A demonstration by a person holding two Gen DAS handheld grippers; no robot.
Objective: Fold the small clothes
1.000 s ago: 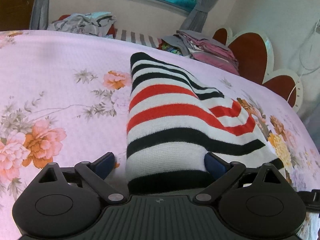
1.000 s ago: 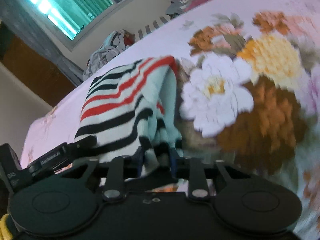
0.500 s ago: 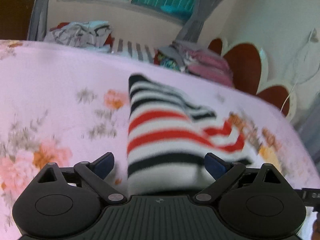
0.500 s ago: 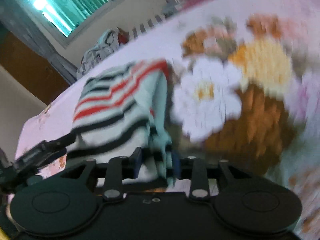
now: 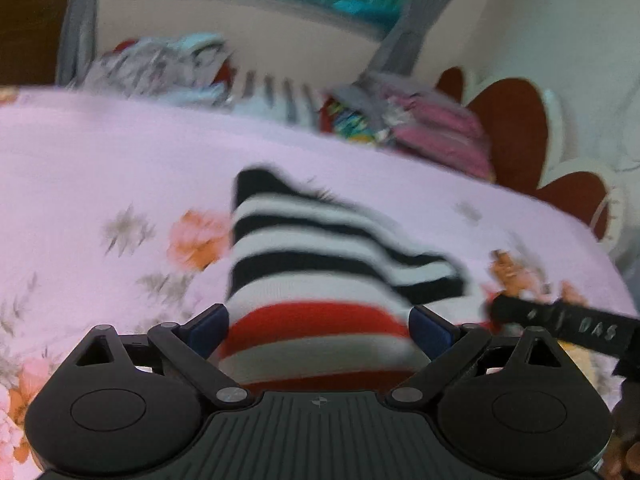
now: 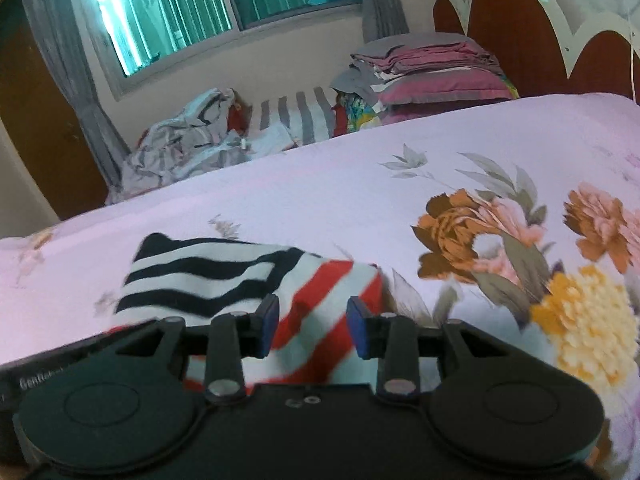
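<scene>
A small knit garment with black, white and red stripes [image 5: 320,264] lies folded on the pink floral bedsheet [image 5: 120,160]. It also shows in the right wrist view [image 6: 224,280]. My left gripper [image 5: 318,330] is open, its blue pads either side of the garment's near red-striped edge. My right gripper [image 6: 312,326] is open, jaws apart over the garment's red-striped right end. The right gripper's body [image 5: 568,326] shows at the right in the left wrist view.
A heap of loose clothes [image 6: 192,136] and a stack of folded linens [image 6: 432,72] lie at the bed's far edge under the window. The red scalloped headboard [image 6: 520,28] stands at the right. Bare floral sheet spreads left and right of the garment.
My right gripper has let go of the garment's edge and opened. The garment is folded over, shorter now. Both grippers have moved forward over it.
</scene>
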